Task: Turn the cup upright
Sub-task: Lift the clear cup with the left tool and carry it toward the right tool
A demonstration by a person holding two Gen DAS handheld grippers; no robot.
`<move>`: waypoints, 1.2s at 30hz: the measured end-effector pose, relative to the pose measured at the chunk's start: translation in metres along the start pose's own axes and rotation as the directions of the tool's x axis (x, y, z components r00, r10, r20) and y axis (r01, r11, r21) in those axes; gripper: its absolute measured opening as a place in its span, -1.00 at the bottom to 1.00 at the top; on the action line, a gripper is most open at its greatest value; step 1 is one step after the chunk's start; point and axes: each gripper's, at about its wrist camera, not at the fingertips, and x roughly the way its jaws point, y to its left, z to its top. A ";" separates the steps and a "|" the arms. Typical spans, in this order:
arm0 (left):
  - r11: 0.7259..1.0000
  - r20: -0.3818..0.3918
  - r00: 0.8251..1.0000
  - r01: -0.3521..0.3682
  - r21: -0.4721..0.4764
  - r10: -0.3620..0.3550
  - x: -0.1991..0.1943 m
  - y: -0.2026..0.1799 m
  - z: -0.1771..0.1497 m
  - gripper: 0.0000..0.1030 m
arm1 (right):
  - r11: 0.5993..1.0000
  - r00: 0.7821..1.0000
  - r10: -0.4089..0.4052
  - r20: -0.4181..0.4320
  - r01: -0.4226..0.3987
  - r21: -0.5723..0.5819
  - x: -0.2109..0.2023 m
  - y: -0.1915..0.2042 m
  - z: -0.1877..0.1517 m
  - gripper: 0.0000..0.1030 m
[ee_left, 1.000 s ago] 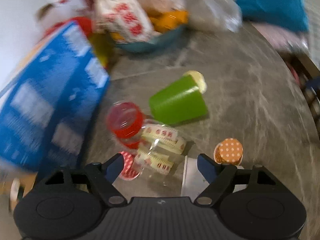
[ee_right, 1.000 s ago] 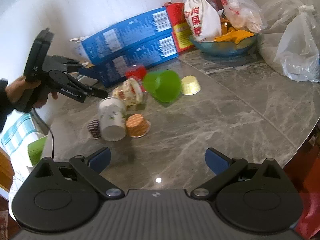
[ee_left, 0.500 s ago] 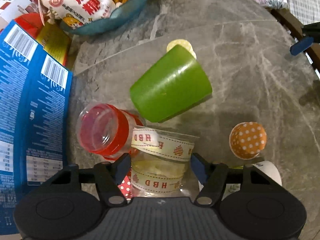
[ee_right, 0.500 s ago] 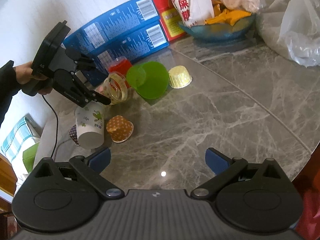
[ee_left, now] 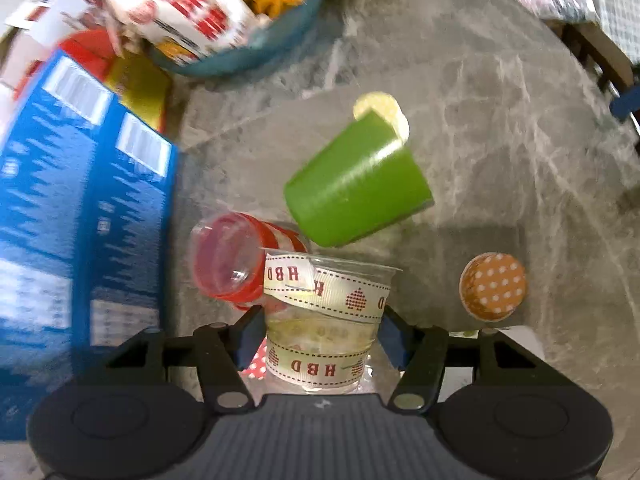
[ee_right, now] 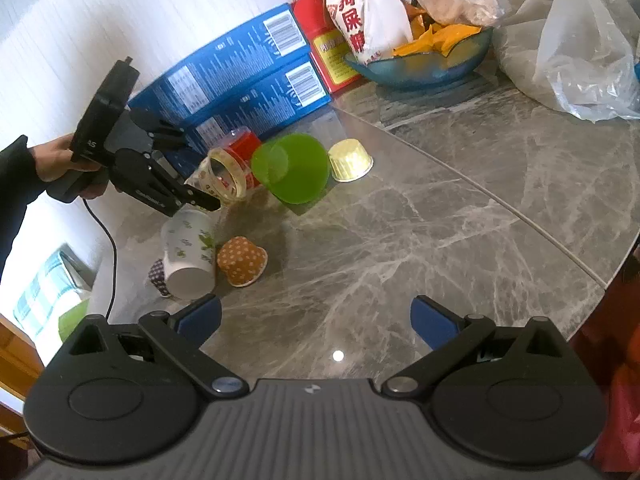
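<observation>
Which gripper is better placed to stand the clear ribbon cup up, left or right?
Left. The left gripper already has its fingers on either side of the clear ribbon cup, which lies on its side. The right gripper is open over bare table, well away from it.

- Green cup [ee_left: 358, 190], red cup [ee_left: 232, 258] and blue boxes [ee_left: 76, 208] are crowding the clear ribboned cup [ee_left: 326, 312].
- Bare marble tabletop [ee_right: 460, 220] is lying open rightward.
</observation>
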 end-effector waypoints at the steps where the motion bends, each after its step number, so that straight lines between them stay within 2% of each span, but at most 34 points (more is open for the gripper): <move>1: 1.000 0.008 1.000 -0.004 -0.028 0.004 -0.011 0.000 0.000 0.24 | 1.000 1.000 0.004 0.004 -0.004 0.002 -0.003 0.001 -0.001 0.98; 3: 0.995 0.053 0.998 0.020 -0.095 -0.015 -0.037 -0.002 -0.003 0.24 | 1.000 1.000 0.021 0.015 -0.021 -0.003 -0.010 0.004 -0.003 0.98; 5: 0.973 0.124 0.990 0.087 -0.214 -0.061 -0.066 -0.006 -0.013 0.24 | 0.999 0.999 0.035 0.019 -0.034 -0.010 -0.014 0.007 -0.007 0.98; 6: 0.958 0.154 0.986 0.108 -0.265 -0.068 -0.078 -0.010 -0.018 0.24 | 0.999 0.999 0.042 0.019 -0.042 -0.012 -0.015 0.008 -0.009 0.98; 8: 0.905 0.180 0.983 0.120 -0.409 -0.050 -0.097 -0.023 -0.033 0.24 | 0.998 0.998 0.056 0.013 -0.055 -0.015 -0.016 0.009 -0.016 0.98; 10: 0.823 0.200 0.978 0.162 -0.545 -0.060 -0.107 -0.040 -0.055 0.24 | 0.997 0.998 0.069 0.011 -0.069 -0.019 -0.018 0.012 -0.024 0.98; 12: 0.709 0.249 0.966 0.228 -0.667 -0.077 -0.108 -0.057 -0.079 0.24 | 0.996 0.996 0.086 0.009 -0.086 -0.022 -0.021 0.013 -0.033 0.98; 15: 0.536 0.327 0.938 0.337 -0.774 -0.117 -0.095 -0.092 -0.115 0.24 | 0.995 0.995 0.101 0.005 -0.100 -0.028 -0.027 0.015 -0.045 0.98; 18: 0.427 0.349 0.926 0.378 -0.822 -0.147 -0.084 -0.118 -0.130 0.24 | 0.994 0.994 0.110 0.007 -0.110 -0.024 -0.037 0.015 -0.057 0.98; 21: 0.394 0.310 0.938 0.346 -0.851 -0.154 -0.073 -0.138 -0.132 0.24 | 0.993 0.993 0.116 0.013 -0.116 -0.021 -0.046 0.019 -0.069 0.98; 23: 0.369 0.287 0.941 0.335 -0.867 -0.180 -0.063 -0.147 -0.132 0.24 | 0.992 0.992 0.124 0.015 -0.123 -0.023 -0.051 0.023 -0.077 0.98; 25: 0.333 0.270 0.946 0.317 -0.888 -0.181 -0.055 -0.154 -0.134 0.24 | 0.991 0.991 0.131 0.014 -0.130 -0.028 -0.055 0.027 -0.084 0.98; 29: 0.267 0.278 0.945 0.316 -0.910 -0.173 -0.048 -0.161 -0.136 0.24 | 0.990 0.991 0.133 0.009 -0.133 -0.037 -0.059 0.035 -0.093 0.98; 36: 0.241 0.269 0.948 0.305 -0.922 -0.169 -0.040 -0.166 -0.135 0.26 | 0.991 0.992 0.122 -0.019 -0.123 -0.045 -0.057 0.041 -0.100 0.98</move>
